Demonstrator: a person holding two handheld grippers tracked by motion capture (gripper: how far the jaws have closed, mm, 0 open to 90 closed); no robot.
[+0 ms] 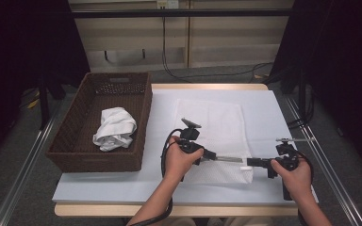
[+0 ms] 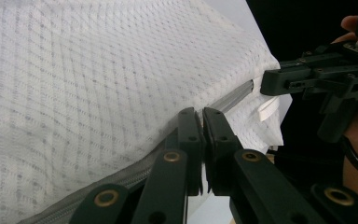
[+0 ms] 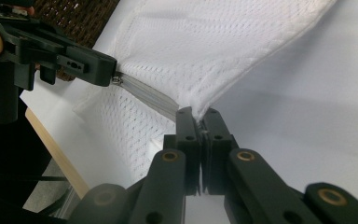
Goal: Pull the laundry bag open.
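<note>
Right of the wicker basket (image 1: 99, 122) on the tabletop (image 1: 259, 108), white mesh bag (image 1: 212, 127) lying flat, zipper (image 1: 228, 159) stretched between left gripper (image 1: 210, 156) and right gripper (image 1: 249, 162); beside the basket, left fingers (image 2: 189, 135) pinched shut on the zipper (image 2: 235, 95); right fingers (image 3: 186, 130) clamped shut on the bag's corner (image 3: 191, 105).

A white counter (image 1: 122, 186) is sitting on grey floor (image 1: 9, 160); at twelve o'clock, pale cabinet panels (image 1: 132, 33) are catching light with black cables (image 1: 169, 70) hanging, dark curtains (image 1: 349, 70) flanking.
</note>
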